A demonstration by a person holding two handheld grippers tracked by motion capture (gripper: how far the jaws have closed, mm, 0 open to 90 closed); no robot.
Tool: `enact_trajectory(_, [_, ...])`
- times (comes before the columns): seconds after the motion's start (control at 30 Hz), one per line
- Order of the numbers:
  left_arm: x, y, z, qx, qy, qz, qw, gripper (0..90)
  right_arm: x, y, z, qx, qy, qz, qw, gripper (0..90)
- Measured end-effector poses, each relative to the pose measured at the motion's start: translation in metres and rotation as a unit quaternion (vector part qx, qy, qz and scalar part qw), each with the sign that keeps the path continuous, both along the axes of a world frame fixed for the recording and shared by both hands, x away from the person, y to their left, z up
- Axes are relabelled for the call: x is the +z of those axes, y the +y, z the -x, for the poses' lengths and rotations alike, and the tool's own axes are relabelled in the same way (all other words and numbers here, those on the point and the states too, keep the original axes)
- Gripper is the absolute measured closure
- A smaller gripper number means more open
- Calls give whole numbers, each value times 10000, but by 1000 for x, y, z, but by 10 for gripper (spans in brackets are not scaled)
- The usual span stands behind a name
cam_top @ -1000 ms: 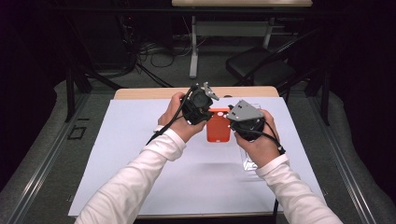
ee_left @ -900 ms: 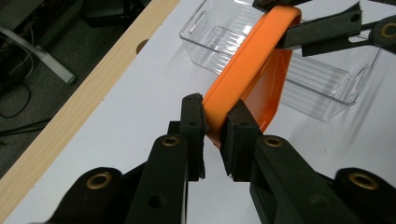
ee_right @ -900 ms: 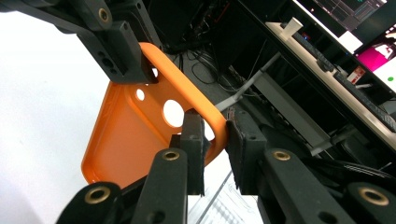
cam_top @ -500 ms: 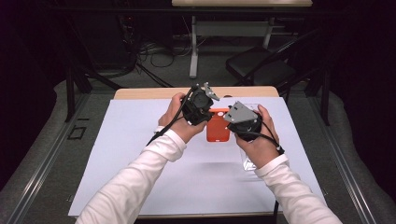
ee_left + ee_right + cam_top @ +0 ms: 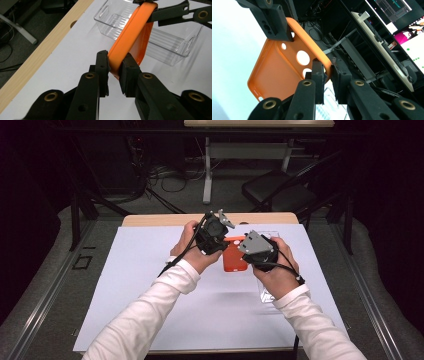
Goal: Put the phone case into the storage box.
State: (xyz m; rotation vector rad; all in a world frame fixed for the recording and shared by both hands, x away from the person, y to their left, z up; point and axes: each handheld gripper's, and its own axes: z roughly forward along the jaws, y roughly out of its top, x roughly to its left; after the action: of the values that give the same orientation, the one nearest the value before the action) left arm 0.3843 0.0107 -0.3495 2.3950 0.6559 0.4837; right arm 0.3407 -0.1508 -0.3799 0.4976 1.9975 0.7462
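The left gripper point(image 5: 113, 68) is clamped on the rim of an orange phone case point(image 5: 130, 42), its two black jaws pinching the case's edge between them. The right gripper point(image 5: 327, 75) grips the opposite edge of the same case point(image 5: 279, 72), near the round camera cut-outs, with its jaws pressed on the rim. In the high view the left gripper point(image 5: 212, 237) and right gripper point(image 5: 257, 252) sit close together with the phone case point(image 5: 233, 259) held between them, lifted above the white sheet point(image 5: 140, 285) that covers the table point(image 5: 150, 220), nearer the table's far edge than its near one. In the left gripper view a clear plastic tray point(image 5: 160, 37) lies on the sheet just behind the case, toward the far right part of the table. The person's white-sleeved forearms reach in from the near edge.
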Motion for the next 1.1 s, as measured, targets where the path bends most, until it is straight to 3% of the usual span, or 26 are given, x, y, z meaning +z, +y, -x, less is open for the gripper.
enact_trajectory(0.4, [-1, 3, 1, -44, 18, 103, 9999, 662, 2, -2, -1, 33, -127, 0, 9999, 812])
enact_trajectory(0.57, [-1, 8, 0, -39, -80, 284, 9996, 551, 3, -8, -3, 50, -93, -66, 9999, 812])
enact_trajectory(0.73, [0, 16, -1, -15, -23, 505, 9987, 496, 2, -15, -6, 98, -122, -154, 9998, 811])
enact_trajectory(0.9, [-1, 22, -3, 15, 24, 584, 9983, 488, 2, -24, -9, 102, -145, -242, 9995, 811])
enact_trajectory(1.1, [-2, 30, -3, 18, -109, 474, 9988, 495, 5, -33, -11, 122, -183, -334, 9992, 811])
